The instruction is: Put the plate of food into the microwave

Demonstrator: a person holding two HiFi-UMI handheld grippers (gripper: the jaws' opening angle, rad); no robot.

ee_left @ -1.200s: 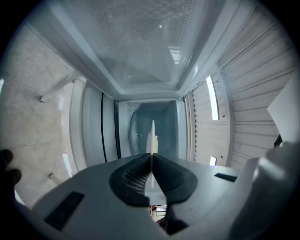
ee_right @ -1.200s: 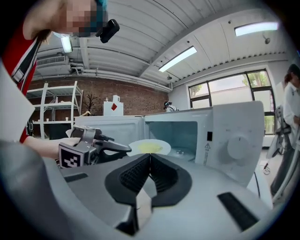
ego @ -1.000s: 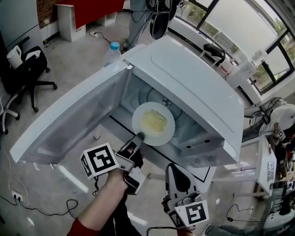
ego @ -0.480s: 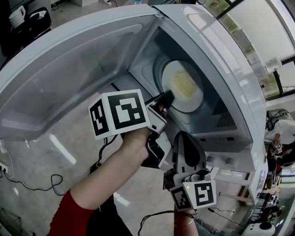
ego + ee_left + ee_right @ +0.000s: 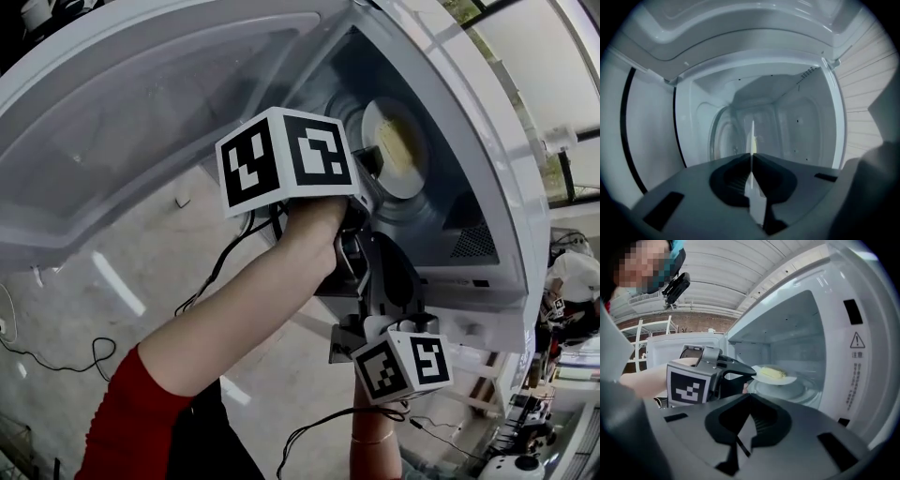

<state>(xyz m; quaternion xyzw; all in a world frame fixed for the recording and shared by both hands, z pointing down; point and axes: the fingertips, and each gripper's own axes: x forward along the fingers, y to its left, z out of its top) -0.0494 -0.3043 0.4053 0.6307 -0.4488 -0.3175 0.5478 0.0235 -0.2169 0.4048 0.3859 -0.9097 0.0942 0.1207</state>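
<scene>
Left gripper (image 5: 752,158): I pinched the plate (image 5: 774,376) by its rim so the food (image 5: 772,372) stayed flat.
Plate: inside the microwave (image 5: 836,362), just above its glass tray (image 5: 794,392).
Right gripper (image 5: 750,396): closed, empty, held outside, clear.

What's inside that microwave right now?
A white plate of yellow food, gripped by its rim in the left tool, hangs just above the glass turntable. The plate covers part of the turntable, so whatever lies directly under it cannot be seen.
</scene>
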